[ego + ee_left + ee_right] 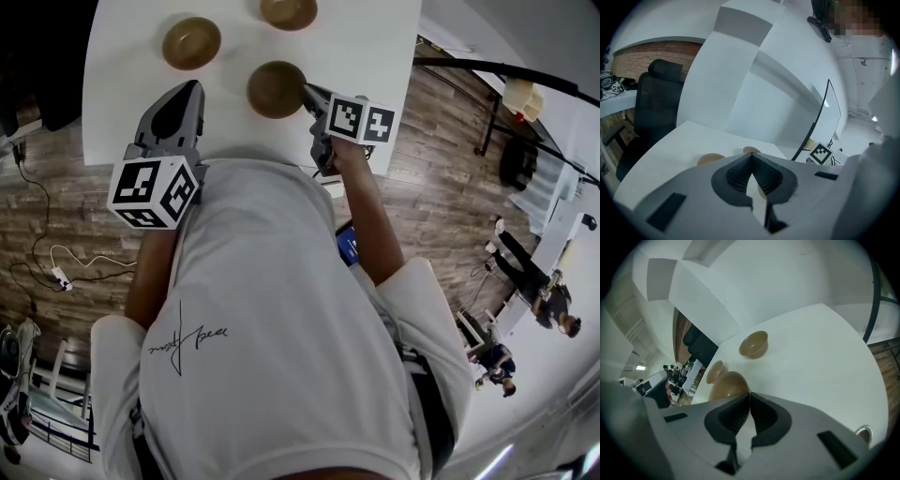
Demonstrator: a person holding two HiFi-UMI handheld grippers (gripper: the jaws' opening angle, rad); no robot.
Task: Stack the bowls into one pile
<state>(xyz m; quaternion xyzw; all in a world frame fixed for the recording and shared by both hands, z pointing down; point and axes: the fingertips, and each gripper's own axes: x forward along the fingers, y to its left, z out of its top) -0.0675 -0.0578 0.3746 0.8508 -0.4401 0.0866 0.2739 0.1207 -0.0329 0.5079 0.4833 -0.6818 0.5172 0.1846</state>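
White surface (375,56), three bowls (191,42) unstacked
Right hand-held gripper (307,92) shut beside nearest bowl (272,89), seemingly poised to begin; left hand-held gripper (190,89) shut, idle

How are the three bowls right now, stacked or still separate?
Separate. The left bowl, the far bowl and the near bowl each sit alone on the white table, none inside another.

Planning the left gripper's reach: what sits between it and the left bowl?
Nothing. The head view shows only bare white table between the left gripper and the left bowl.
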